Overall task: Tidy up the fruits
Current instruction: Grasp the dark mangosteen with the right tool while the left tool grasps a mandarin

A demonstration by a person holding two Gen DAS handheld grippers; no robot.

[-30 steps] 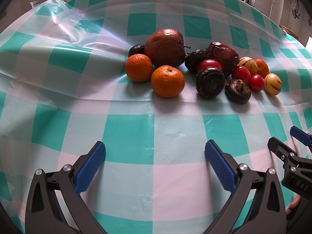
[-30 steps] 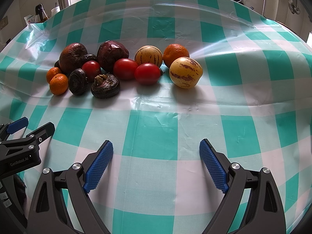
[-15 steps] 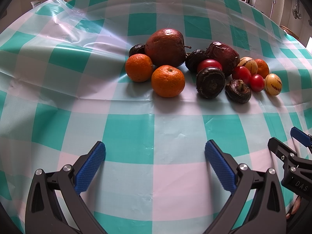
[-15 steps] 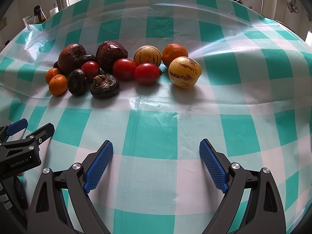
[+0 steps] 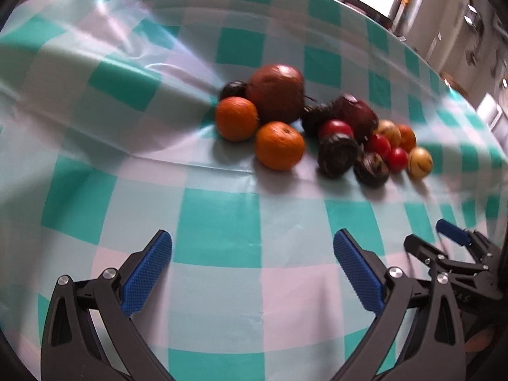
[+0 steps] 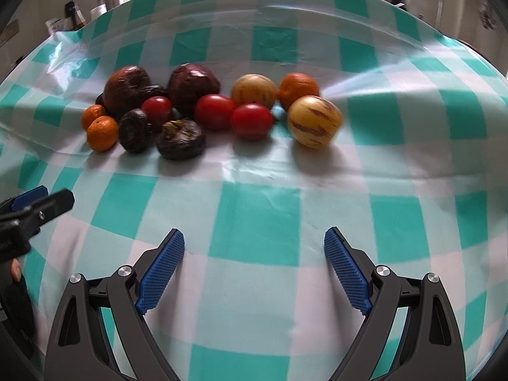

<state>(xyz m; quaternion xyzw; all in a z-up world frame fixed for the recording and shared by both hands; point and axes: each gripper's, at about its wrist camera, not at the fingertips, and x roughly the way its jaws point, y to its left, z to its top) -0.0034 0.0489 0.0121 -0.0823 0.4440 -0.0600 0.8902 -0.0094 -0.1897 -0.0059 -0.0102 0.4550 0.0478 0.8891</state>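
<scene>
**Mixed Fruit Heap Waits, Both Tongs Apart and Empty**

While the fruits sit unsorted in one band across the middle of the bench, the left wrist view shows the left tongs (image 5: pixel 252 266) with jaws wide apart, holding nothing, low over the near edge of the checked cloth (image 5: pixel 219 222). That stance suits an approach, in my judgement: the opening faces the nearest orange (image 5: pixel 279 145), which lies free at the front of the heap and is easy to reach. A second orange (image 5: pixel 236 119) touches the big brown-red fruit (image 5: pixel 275 92) behind it. This view is blurred, so small fruits at the far right end are hard to separate. The right tongs (image 5: pixel 444 241) show at the near right corner of the view, and their opening cannot be told from here.

In the right wrist view the right tongs (image 6: pixel 254 255) also stand apart and empty, near the bench's front edge, pointed at the right end of the heap. The count is clearer here:

- three oranges, two at the left end and one (image 6: pixel 297 87) at the back right
- three red tomatoes (image 6: pixel 250 120)
- two yellow striped melons (image 6: pixel 314 120)
- two large dark red fruits (image 6: pixel 193 85)
- about four small dark wrinkled fruits (image 6: pixel 180 139), one half hidden

Kinds are mingled, so nothing looks sorted yet; each tool seems stationed at its own end of the row.
</scene>
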